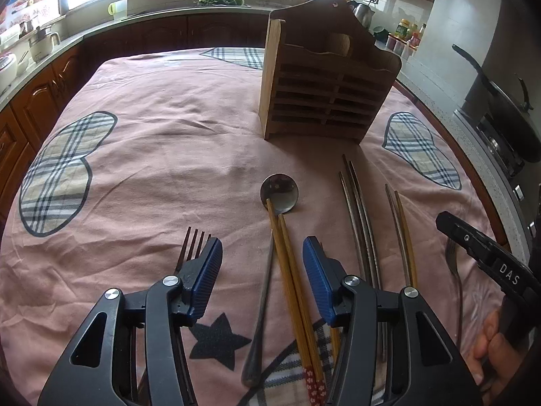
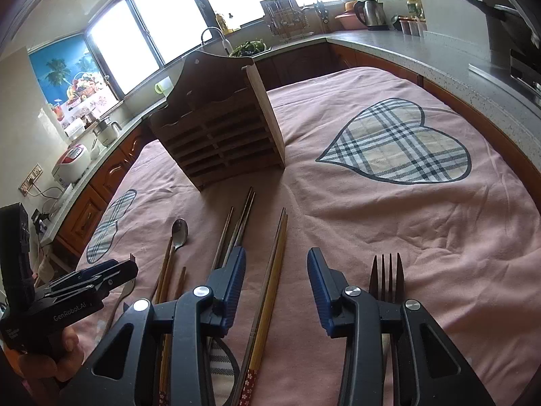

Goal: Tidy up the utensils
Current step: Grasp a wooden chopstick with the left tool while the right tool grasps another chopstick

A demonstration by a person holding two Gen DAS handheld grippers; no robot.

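Note:
A slatted wooden utensil holder (image 1: 324, 101) (image 2: 219, 128) stands upright on the pink cloth. Utensils lie in a row in front of it. My left gripper (image 1: 262, 242) is open just above the cloth. A pair of wooden chopsticks (image 1: 284, 253) and the handle of a metal spoon (image 1: 279, 189) run between its blue pads, untouched. A dark fork (image 1: 191, 247) lies beside its left finger. My right gripper (image 2: 277, 252) is open over another wooden chopstick pair (image 2: 279, 257), pads apart from it. Metal chopsticks (image 2: 241, 223) lie to its left and a fork (image 2: 387, 277) to its right.
The pink cloth (image 2: 405, 223) with plaid hearts covers the table. Kitchen counters (image 2: 405, 44) ring it, with a kettle (image 2: 372, 13) and a sink at the back. A dark pan (image 1: 500, 101) sits on the stove at the right. A hand (image 1: 490, 345) holds the right gripper.

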